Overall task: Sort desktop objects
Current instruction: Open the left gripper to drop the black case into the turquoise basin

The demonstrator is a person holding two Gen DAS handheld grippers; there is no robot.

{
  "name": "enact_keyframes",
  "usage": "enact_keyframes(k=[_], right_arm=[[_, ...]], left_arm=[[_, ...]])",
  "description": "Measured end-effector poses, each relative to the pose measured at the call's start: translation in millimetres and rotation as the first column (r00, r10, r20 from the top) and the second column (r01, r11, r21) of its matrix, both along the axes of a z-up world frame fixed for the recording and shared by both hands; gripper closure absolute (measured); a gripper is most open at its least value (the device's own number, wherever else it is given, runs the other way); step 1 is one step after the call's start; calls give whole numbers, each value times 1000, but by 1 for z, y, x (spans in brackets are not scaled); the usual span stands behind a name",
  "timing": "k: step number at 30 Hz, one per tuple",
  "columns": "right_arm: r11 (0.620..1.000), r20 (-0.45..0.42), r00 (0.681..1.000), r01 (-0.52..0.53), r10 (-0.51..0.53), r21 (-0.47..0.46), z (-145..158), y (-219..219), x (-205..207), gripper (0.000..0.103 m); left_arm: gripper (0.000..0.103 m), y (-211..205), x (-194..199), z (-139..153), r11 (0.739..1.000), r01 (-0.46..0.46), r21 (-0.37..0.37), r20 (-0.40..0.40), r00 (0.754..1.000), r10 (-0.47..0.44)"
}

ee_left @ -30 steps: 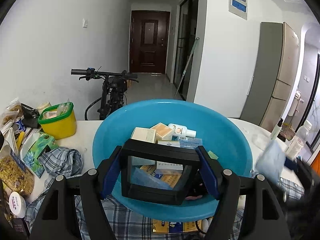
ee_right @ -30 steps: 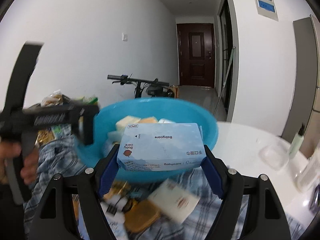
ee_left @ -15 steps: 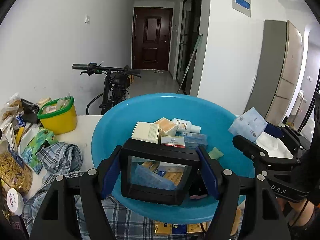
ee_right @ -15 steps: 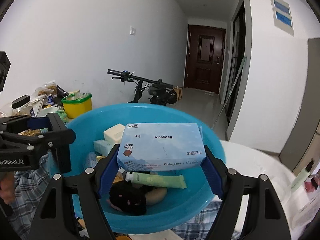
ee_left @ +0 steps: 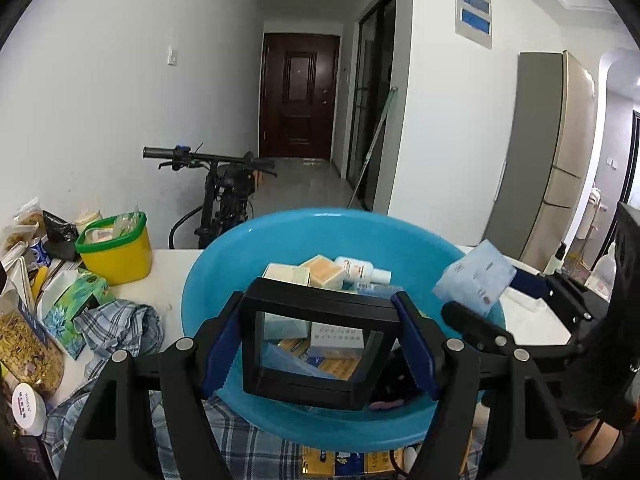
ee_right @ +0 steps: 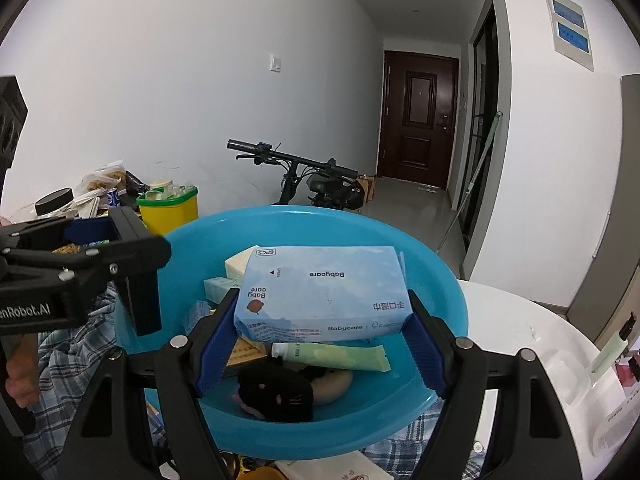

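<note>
**Listener:** What is in front of you, biggest thing first?

**Me:** A white table. On it sits a round blue basin, part full of small boxes, with a green tube and a black plush toy at its near side. At about ten o'clock from the basin stands a yellow tub with a green rim. A checked cloth lies under the basin's near edge.

**Listener:** What could go wrong from here?

**Me:** I judge both loads are meant for the basin, and both hang over it close together. If I let go of both at once, they could knock each other, or my two tools could collide over the bowl. The pack is soft, so a squeeze may crush it. The frame could land hard on the boxes and tip one out.

**Listener:** And your tongs?

**Me:** My left tongs stand fairly wide, pads pressed on the two sides of a black square frame with a clear window, held above the basin's near rim. My right tongs are just as wide, clamped on a pale blue wipes pack, lying flat over the basin's middle, at about two o'clock from the frame.
</note>
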State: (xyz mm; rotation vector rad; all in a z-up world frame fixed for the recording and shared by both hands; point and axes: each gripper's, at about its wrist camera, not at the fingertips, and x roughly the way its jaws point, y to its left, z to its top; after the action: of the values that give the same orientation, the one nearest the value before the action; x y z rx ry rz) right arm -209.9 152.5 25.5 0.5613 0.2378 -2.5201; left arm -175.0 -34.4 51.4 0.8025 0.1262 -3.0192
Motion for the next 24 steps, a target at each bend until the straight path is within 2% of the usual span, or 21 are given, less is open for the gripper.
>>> enact_keyframes(k=[13, 17, 18, 19, 20, 24], right_arm=[[1000, -5, 1000, -3, 3, -25, 7, 8, 5, 27], [1000, -9, 1000, -2, 1, -29, 9, 8, 6, 27], [1000, -9, 1000, -2, 2, -30, 9, 8, 6, 27], [999, -9, 1000, 0, 0, -33, 8, 9, 7, 27], [999, -8, 1000, -1, 1, -35, 9, 9, 7, 27], [999, -9, 1000, -4, 4, -37, 10, 9, 8, 27]], left_arm=[[29, 3, -1, 1, 1000, 10, -1, -15, 1000, -10], [28, 4, 2, 3, 1000, 13, -3, -44, 999, -13], [26, 4, 2, 3, 1000, 3, -8, -55, 998, -4], [8, 4, 3, 4, 1000, -12, -18, -68, 998, 11], [0, 4, 5, 5, 999, -25, -29, -82, 996, 23], [0, 4, 9, 9, 999, -14, -34, -105, 994, 11]])
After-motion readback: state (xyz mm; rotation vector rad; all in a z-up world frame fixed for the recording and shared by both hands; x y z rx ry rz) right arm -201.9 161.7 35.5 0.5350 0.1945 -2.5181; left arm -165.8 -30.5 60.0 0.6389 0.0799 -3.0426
